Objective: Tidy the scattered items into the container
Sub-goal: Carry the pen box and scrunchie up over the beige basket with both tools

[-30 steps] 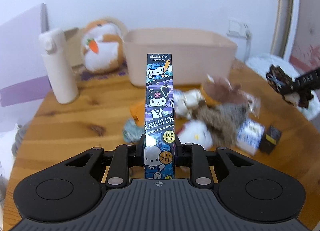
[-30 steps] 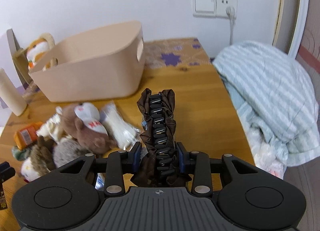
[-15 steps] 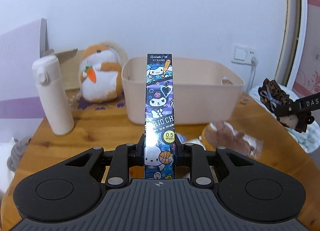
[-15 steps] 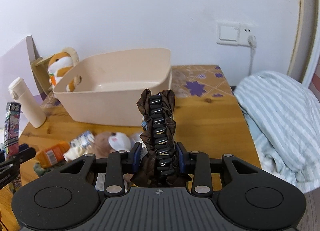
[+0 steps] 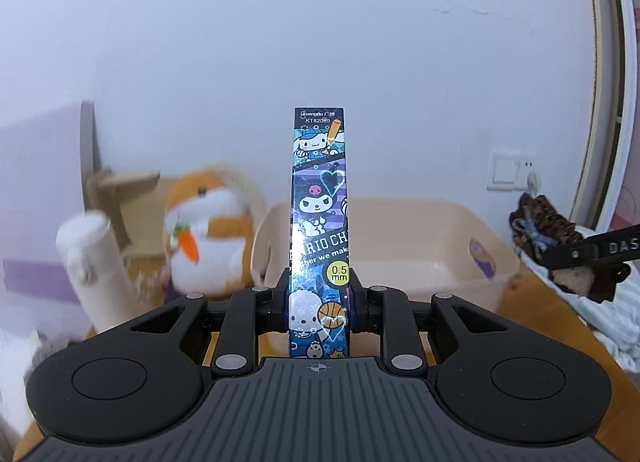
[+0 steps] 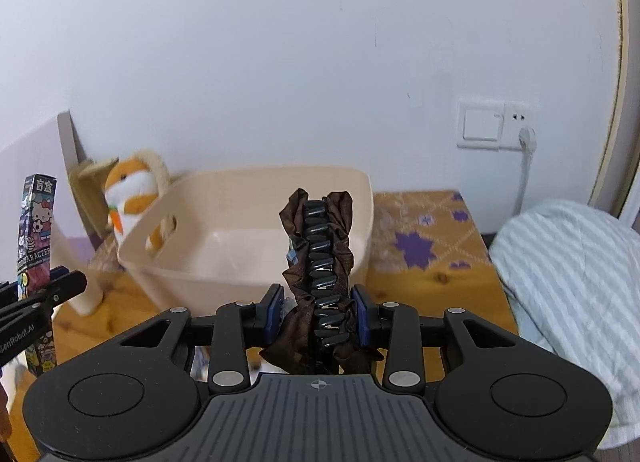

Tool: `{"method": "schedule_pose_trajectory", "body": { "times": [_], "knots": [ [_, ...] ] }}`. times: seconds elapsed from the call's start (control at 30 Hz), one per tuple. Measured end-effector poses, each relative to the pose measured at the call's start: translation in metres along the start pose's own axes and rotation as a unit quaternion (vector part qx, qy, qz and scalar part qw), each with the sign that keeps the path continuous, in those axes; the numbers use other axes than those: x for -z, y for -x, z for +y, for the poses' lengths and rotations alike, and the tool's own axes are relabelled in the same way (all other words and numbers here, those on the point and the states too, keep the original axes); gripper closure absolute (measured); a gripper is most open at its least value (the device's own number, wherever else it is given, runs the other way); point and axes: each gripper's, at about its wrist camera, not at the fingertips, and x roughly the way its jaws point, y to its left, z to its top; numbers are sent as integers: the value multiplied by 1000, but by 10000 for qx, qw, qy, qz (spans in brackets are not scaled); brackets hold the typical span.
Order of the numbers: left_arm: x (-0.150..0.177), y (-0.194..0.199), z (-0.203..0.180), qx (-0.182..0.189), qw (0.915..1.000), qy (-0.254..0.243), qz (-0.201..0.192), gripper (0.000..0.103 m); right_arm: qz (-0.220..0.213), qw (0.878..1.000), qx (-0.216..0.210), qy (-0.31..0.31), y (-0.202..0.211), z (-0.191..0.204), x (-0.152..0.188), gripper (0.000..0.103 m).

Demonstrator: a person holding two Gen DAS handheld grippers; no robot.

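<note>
Currently we note both grippers loaded, nothing released yet.

L gripper [image 5: 319, 302]: jaws clamped on the cartoon-print pen box [image 5: 319, 221], long axis upright, running fwd along the fingers toward 12 o'clock. R gripper [image 6: 319, 312]: jaws pinching a brown fabric hair claw [image 6: 319, 262], also standing toward 12, ruffles spilling past both pads.

Key relation: the beige bin [image 6: 240, 258] lies straight ahead of both sets of jaws, its open mouth facing up. In the R view its near rim sits just beyond the clip, approx 11–12 o'clock; in the L view the bin [image 5: 420, 246] spreads from 12 to 2. We judge the R hand marginally nearer.

Clearance: bin interior looks empty, ample room for both drops. Hazards: the two grippers converge on one opening, the L one showing at 9 o'clock in the R view. Beyond, at 10 o'clock, a white bottle [image 5: 96, 262] and plush hamster [image 5: 208, 238] crowd the bin's left wall. Bedding [image 6: 572, 302] at 3, well apart.
</note>
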Motion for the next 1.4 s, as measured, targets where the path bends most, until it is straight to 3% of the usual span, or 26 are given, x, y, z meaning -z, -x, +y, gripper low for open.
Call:
{"method": "schedule_pose_trajectory", "body": {
  "times": [0.23,0.67,0.87,1.1,1.23,1.4],
  "knots": [
    [-16,-46,-14,-128,9999,-6,50,79,165,9991,-314,-217,-38,1,-30,70],
    [-38,-137,-26,-432,9976,-111,531,79,194,9996,-126,-167,-103,10,-59,70],
    [-40,-181,-26,-339,9932,60,1117,79,463,9987,-73,-214,-141,7,-55,70],
    [-28,-215,-29,-300,9828,-197,1809,79,555,9984,83,79,-161,11,-42,70],
    [-20,-227,-29,-156,9743,-120,2245,79,645,9975,225,192,-170,14,-39,70],
    [-12,-228,-42,-152,9685,-387,2453,79,768,9962,330,263,-179,17,-33,70]
  ]
}}
